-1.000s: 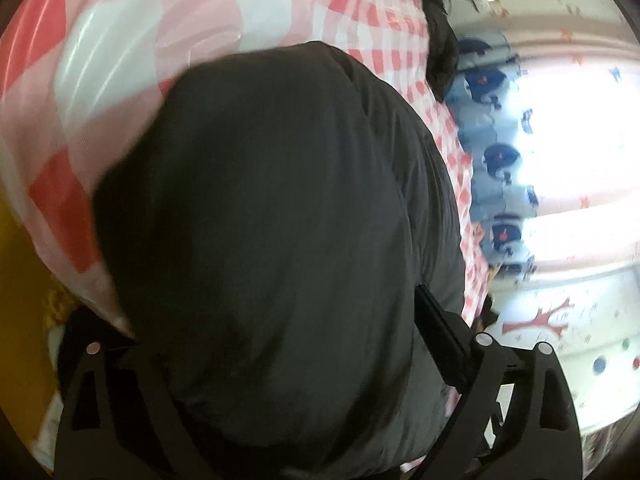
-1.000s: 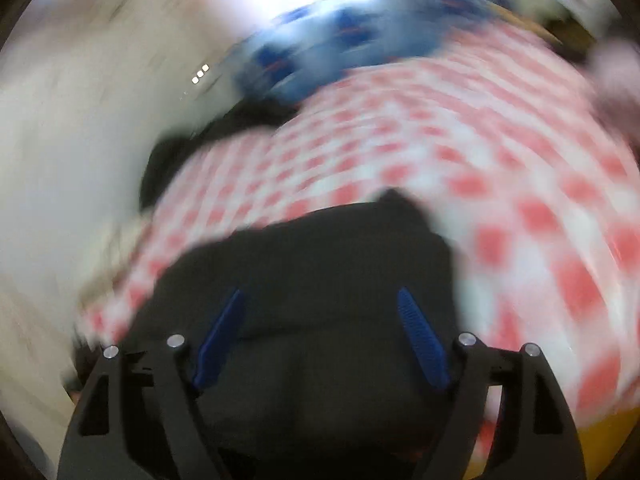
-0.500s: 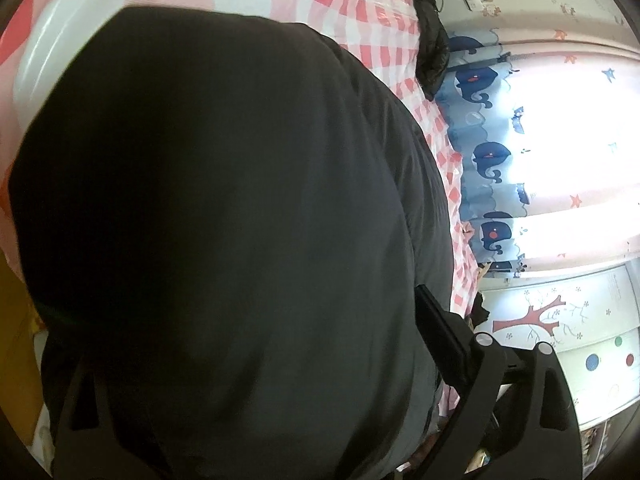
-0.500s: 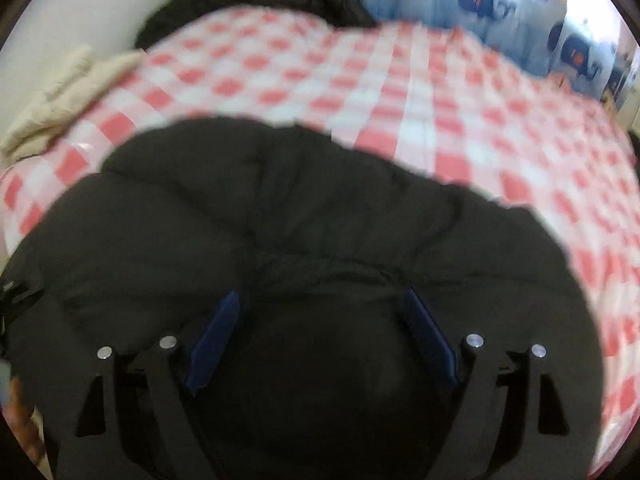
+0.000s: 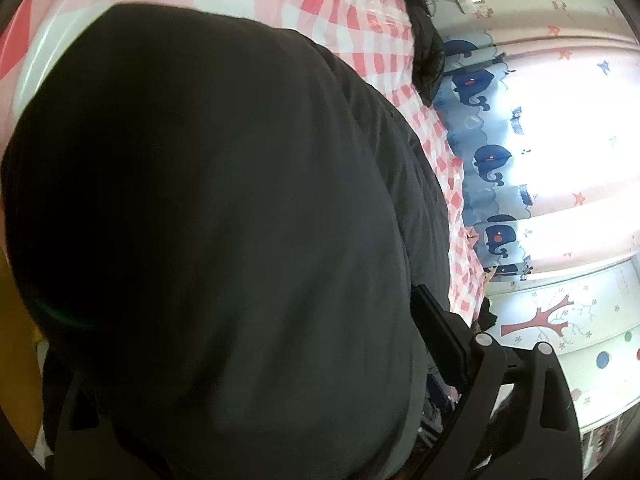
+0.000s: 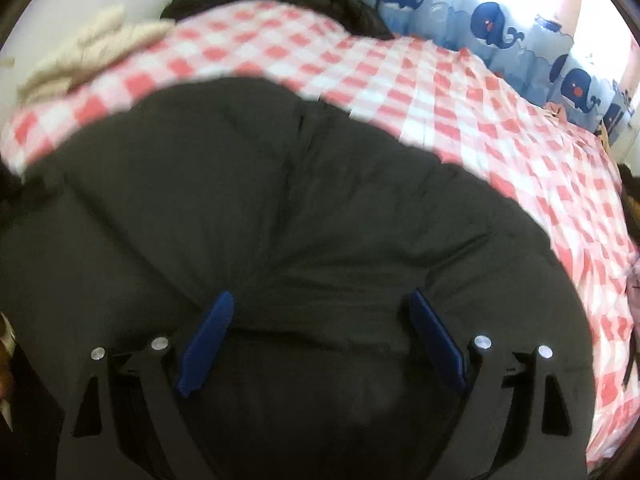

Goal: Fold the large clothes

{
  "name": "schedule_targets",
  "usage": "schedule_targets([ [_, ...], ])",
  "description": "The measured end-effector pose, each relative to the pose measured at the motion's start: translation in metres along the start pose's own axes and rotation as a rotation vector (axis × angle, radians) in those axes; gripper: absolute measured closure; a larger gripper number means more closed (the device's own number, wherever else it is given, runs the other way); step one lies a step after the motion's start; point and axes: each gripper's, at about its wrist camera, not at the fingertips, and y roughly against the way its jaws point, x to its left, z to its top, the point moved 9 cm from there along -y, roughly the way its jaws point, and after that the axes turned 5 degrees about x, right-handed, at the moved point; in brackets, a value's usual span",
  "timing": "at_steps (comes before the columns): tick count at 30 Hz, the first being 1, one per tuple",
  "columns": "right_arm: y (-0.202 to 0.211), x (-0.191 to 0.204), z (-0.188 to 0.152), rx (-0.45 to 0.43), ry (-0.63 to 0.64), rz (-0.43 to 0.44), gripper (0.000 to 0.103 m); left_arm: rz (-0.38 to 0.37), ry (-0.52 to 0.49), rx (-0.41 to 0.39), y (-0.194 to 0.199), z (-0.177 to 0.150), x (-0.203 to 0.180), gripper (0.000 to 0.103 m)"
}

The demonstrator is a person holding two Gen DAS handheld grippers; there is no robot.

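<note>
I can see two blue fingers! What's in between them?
In the right wrist view, puffy black jacket fabric fills the gap between the right gripper's blue fingers. The jaws stand wide apart, nothing else between.

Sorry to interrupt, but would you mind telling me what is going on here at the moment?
A person with a handheld gripper in each hand is folding a large black padded jacket on a bed with a red and white checked cover. The right gripper has its blue fingers spread wide over the jacket. The left gripper's view is almost filled by the jacket, so its grip cannot be judged.
</note>
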Motion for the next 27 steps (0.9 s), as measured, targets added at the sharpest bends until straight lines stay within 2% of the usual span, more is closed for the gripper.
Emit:
schedule_targets([
  [2, 0.002, -0.002, 0.000, 0.007, -0.013, 0.013, 0.016, 0.011, -0.025, -0.010, 0.001, -0.002, -0.007, 0.021],
  [5, 0.021, 0.000, -0.001, -0.043, -0.004, 0.008, 0.016, 0.021, -0.072, -0.027, 0.004, -0.003, -0.019, 0.029],
  [9, 0.000, 0.008, -0.011, -0.001, 0.023, -0.005, 0.015, 0.024, -0.131, -0.046, 0.009, -0.003, -0.035, 0.045],
  [12, -0.008, 0.011, -0.010, 0.010, 0.028, -0.023, 0.014, 0.020, -0.198, -0.078, 0.016, -0.014, -0.066, 0.050],
  [20, -0.012, 0.008, -0.013, 0.002, 0.005, -0.015, 0.014, 0.042, -0.500, -0.116, 0.018, -0.058, -0.160, 0.050],
  [27, -0.008, 0.001, -0.014, 0.025, -0.007, 0.008, 0.014, 0.066, -0.654, -0.108, 0.000, -0.089, -0.217, 0.050],
])
